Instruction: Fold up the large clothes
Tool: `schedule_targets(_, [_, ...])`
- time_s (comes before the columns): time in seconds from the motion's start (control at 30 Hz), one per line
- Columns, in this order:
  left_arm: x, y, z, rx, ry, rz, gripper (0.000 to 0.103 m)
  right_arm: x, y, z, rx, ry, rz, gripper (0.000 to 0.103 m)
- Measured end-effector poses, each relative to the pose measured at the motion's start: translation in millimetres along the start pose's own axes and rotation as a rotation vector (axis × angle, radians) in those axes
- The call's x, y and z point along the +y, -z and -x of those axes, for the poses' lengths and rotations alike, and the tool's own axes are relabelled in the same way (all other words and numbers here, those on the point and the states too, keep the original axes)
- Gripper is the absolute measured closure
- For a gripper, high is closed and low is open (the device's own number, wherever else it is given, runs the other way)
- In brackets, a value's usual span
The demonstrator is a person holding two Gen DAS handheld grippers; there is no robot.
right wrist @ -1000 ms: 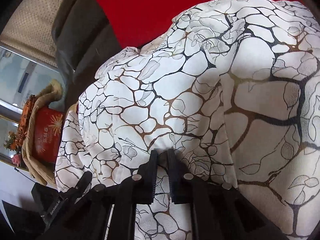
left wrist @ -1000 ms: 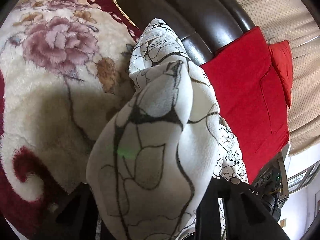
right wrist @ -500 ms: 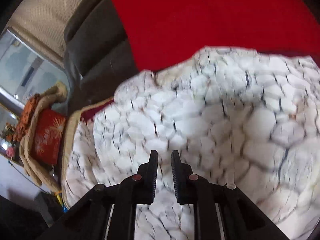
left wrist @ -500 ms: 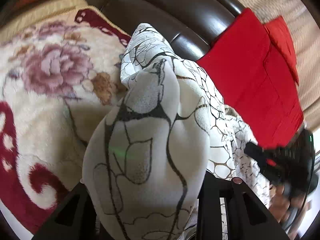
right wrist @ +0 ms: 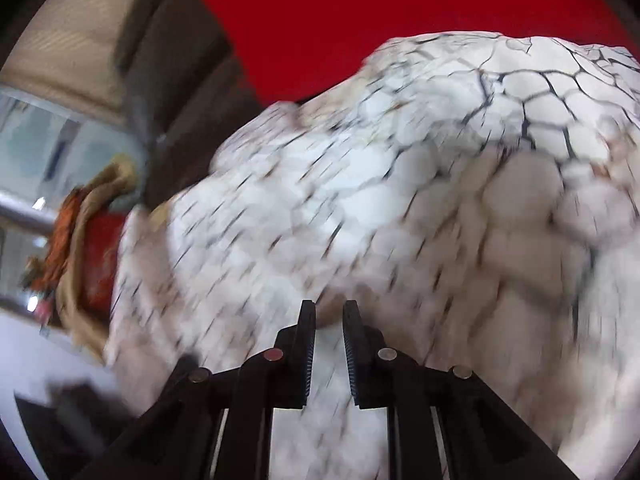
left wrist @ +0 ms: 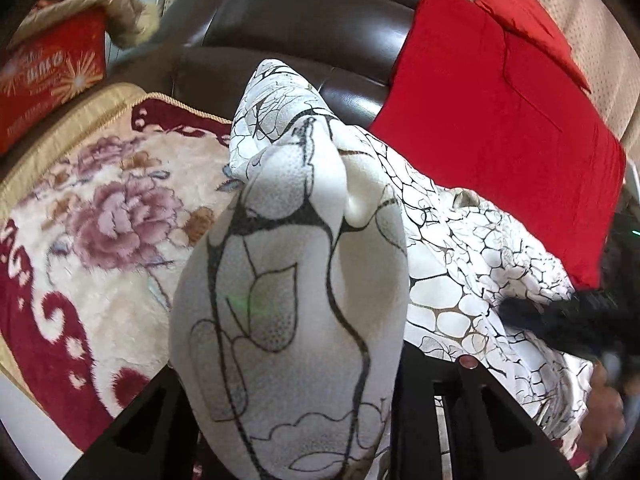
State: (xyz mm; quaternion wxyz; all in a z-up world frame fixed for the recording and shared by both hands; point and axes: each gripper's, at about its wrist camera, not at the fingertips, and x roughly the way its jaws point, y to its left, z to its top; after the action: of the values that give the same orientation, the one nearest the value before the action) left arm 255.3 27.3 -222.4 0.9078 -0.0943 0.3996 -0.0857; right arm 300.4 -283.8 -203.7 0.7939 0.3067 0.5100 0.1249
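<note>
Garment [left wrist: 288, 300] bunched, grasped by left claw [left wrist: 288, 368] (grip of right claw [right wrist: 329, 312] lost in blur).

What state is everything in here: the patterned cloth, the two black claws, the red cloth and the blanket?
White garment with black crackle print: bunched, lifted, not folded.
Left gripper: shut on a thick wad of the garment.
Right gripper: narrow gap between its fingers, garment blurred between them; grip unclear.
Red cloth: spread over the dark leather sofa back.
Floral plush blanket: lying flat on the seat.
</note>
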Motion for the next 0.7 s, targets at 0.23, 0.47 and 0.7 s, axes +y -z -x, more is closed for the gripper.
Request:
schedule_targets(0.23, [-16,7,14,-0.027,-0.041,-0.052,0.077,9,55,0,0.039,0.114,0.155,0.087])
schedule_targets(0.47, [-22,3,20,-0.049,-0.065,-0.082,0.077,11,67,29,0.001,0.055,0.145,0.086])
schedule_targets(0.7, [-27,1,19,-0.067,-0.074,-0.116,0.077,-2,80,-2,0.075,0.086,0.151,0.087])
